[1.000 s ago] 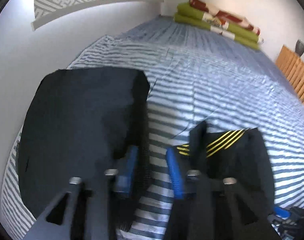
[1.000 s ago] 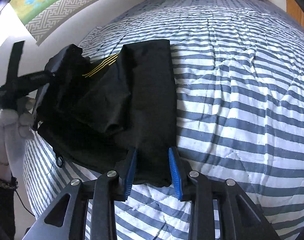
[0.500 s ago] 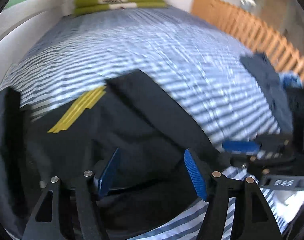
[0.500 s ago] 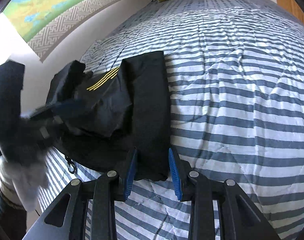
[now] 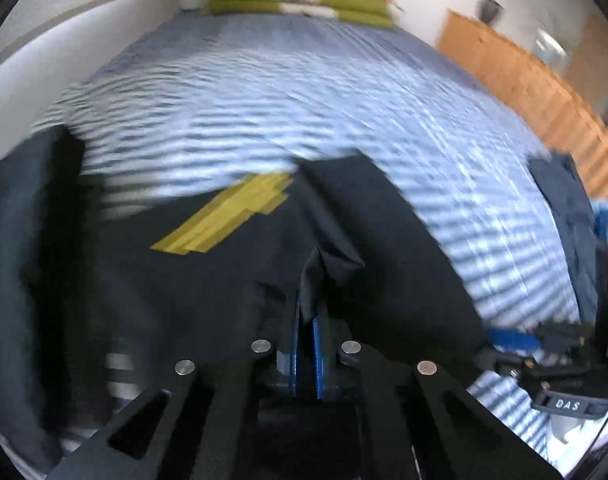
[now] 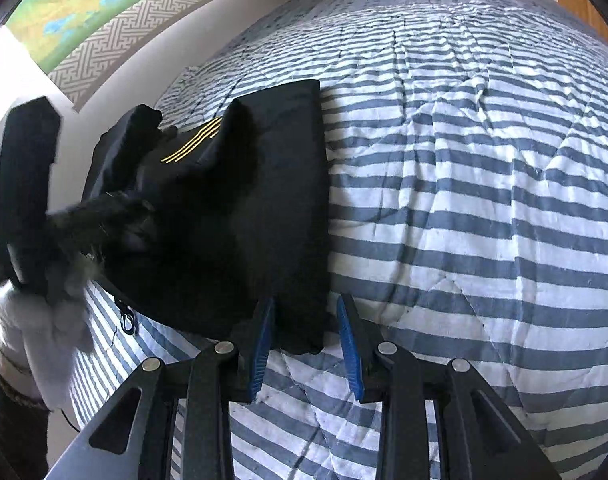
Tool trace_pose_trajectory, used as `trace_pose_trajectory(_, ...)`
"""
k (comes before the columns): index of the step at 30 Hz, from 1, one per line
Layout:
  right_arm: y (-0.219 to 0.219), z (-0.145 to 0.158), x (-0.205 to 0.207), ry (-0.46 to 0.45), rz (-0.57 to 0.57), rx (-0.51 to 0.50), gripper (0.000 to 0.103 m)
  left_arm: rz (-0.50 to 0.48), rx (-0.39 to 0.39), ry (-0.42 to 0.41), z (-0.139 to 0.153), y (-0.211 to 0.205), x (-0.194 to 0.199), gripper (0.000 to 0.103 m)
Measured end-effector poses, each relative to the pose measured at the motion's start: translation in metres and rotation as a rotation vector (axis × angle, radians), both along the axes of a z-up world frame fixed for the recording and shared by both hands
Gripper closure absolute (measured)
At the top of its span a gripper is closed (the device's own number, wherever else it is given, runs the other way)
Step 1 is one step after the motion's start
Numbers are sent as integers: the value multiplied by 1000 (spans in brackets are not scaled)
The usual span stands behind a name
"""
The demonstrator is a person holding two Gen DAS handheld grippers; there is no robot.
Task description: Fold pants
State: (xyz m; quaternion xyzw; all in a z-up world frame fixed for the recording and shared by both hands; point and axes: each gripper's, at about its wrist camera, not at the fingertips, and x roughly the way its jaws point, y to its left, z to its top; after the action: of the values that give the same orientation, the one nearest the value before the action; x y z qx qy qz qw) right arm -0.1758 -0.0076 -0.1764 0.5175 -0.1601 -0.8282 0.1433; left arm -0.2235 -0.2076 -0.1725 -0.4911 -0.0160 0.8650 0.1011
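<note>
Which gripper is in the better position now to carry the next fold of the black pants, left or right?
Probably left. The left gripper has just closed and pinches a ridge of the black pants. The right gripper stands open astride their near corner on the striped quilt, gripping nothing.

I'm seeing the left gripper [image 5: 307, 344] pointing steeply down, its jaws just having been closing — now they're pinching a ridge of black fabric; the right gripper [image 6: 305, 340] is sitting partly parted, straddling the cloth's edge; my gloved left hand [image 6: 40, 328] is blurring.
</note>
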Motion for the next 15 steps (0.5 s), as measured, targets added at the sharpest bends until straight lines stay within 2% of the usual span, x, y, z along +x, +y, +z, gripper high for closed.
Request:
trace_pose_trajectory(2,0,0,1,2,5,6,74,64,-5,10,7,-26,-2,98)
trace_pose_trajectory(4,-2,1,1,5,11,18,74,165,-41,33,11,-55,-7,97)
trace_pose_trajectory(5,-3,0,0,5,15,20,74,209,-65,44,12,-66,-9,92)
trace_pose_trajectory(6,-4,0,0,4,18,21,74,258,-87,46,11,-78,-11,81)
trace_pose_trajectory(7,-4,0,0,2,19,23,74,295,-90,27,10,-91,-14,50)
trace_pose_trajectory(8,-4,-1,0,2,20,24,74,315,-66,26,11,-100,-14,40)
trace_pose_trajectory(10,-4,0,1,2,20,25,74,328,-16,69,21,-111,-6,40)
trace_pose_trajectory(12,-5,0,2,1,25,30,74,312,-20,95,27,-109,2,40)
trace_pose_trajectory(15,-5,2,2,2,29,35,74,215,7,98,28,-92,14,40)
